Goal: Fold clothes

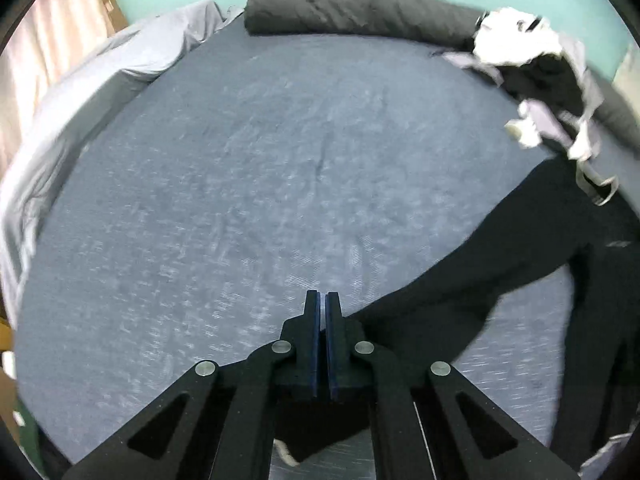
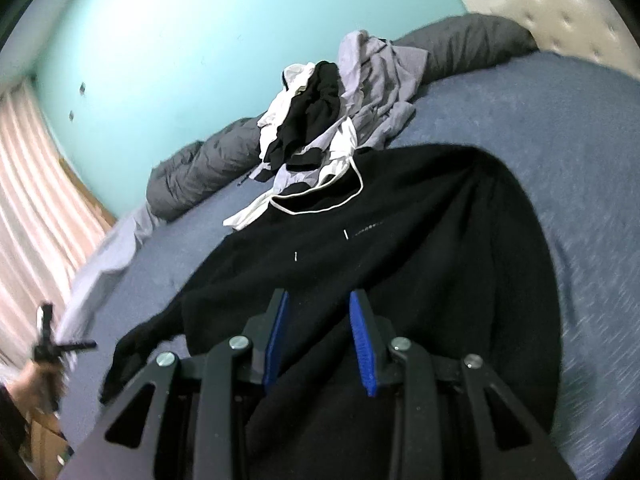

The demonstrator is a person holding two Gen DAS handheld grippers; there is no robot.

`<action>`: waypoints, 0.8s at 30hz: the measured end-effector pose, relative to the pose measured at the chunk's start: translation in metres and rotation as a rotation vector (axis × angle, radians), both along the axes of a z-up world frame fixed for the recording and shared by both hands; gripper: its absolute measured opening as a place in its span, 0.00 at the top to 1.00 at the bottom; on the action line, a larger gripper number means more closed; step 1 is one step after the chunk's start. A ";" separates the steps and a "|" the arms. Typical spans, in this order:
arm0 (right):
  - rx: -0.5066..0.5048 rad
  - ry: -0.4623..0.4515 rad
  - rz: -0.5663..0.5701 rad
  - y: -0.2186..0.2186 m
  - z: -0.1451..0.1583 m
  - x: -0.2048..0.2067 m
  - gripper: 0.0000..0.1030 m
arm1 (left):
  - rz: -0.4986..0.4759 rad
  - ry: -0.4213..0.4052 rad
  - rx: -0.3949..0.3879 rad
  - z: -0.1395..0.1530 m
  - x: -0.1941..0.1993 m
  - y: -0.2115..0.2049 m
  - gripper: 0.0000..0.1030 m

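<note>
A black hoodie (image 2: pixel 400 240) lies spread on the blue bed (image 2: pixel 560 140), hood end with a white drawstring toward the wall. In the left wrist view one black sleeve (image 1: pixel 460 280) runs from the garment down to my left gripper (image 1: pixel 322 300), whose jaws are shut; black cloth hangs under them, seemingly pinched. My right gripper (image 2: pixel 318 300) is open, low over the hoodie's near body, blue pads (image 2: pixel 362 344) apart with black cloth between and beneath them. The left gripper also shows small and blurred at the far left of the right wrist view (image 2: pixel 48 344).
A pile of white, black and lilac clothes (image 2: pixel 320 120) sits at the far side of the bed, also in the left wrist view (image 1: pixel 532 68). A rolled grey duvet (image 1: pixel 360 4) lies along the turquoise wall. A pale sheet (image 1: pixel 72 112) is bunched at the left edge. Curtains hang at left.
</note>
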State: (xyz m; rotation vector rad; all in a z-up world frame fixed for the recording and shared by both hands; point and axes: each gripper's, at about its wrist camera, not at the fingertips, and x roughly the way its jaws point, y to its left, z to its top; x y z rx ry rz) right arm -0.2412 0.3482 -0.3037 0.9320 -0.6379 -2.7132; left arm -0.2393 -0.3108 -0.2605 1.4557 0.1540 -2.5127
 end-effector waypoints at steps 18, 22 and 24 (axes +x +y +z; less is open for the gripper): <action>0.168 -0.437 0.006 0.094 -0.017 0.075 0.64 | -0.264 0.126 0.179 0.019 0.051 0.109 0.61; 0.144 -0.501 0.038 0.089 -0.035 0.092 0.64 | -0.276 0.121 0.185 0.023 0.064 0.112 0.58; 0.146 -0.521 0.049 0.084 -0.041 0.099 0.64 | -0.287 0.122 0.175 0.027 0.070 0.114 0.58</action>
